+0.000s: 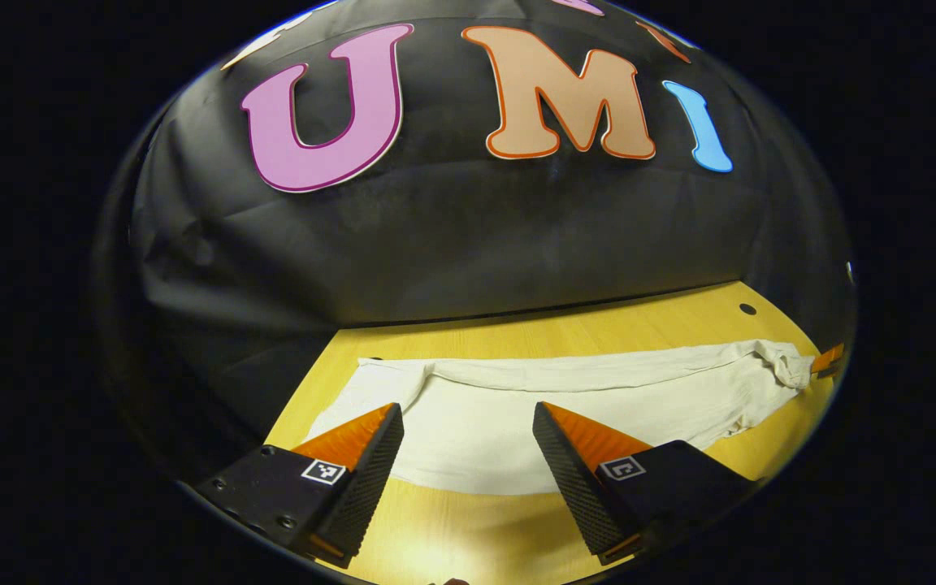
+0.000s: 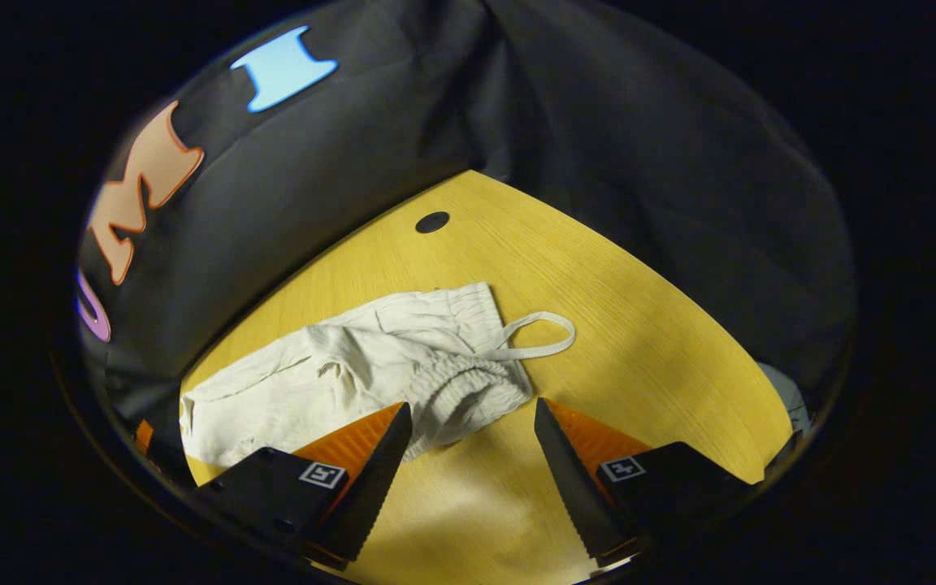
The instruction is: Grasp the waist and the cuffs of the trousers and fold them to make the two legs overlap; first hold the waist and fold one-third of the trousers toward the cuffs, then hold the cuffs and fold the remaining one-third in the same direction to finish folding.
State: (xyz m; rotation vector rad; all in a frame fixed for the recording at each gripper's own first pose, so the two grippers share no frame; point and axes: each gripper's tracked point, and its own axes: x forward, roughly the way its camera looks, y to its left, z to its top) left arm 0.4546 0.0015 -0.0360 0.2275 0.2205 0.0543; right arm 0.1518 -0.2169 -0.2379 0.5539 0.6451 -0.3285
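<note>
Cream cotton trousers lie flat on your yellow wooden worktop: soft, light, floppy. Both grippers' fingers spread, empty. Pinch the gathered elastic waist, avoiding the drawstring.

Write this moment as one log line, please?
stage: before first grasp | trousers: flat on table, legs appear overlapped | left claw: open over leg end | right claw: open near waist | drawstring: looped on table

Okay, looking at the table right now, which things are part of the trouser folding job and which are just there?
Part of the job:
- white trousers
- elastic waist
- drawstring loop
- left hand-held gripper, open
- right hand-held gripper, open

Just there:
- yellow wooden table
- round hole in the tabletop
- black cloth wall
</note>
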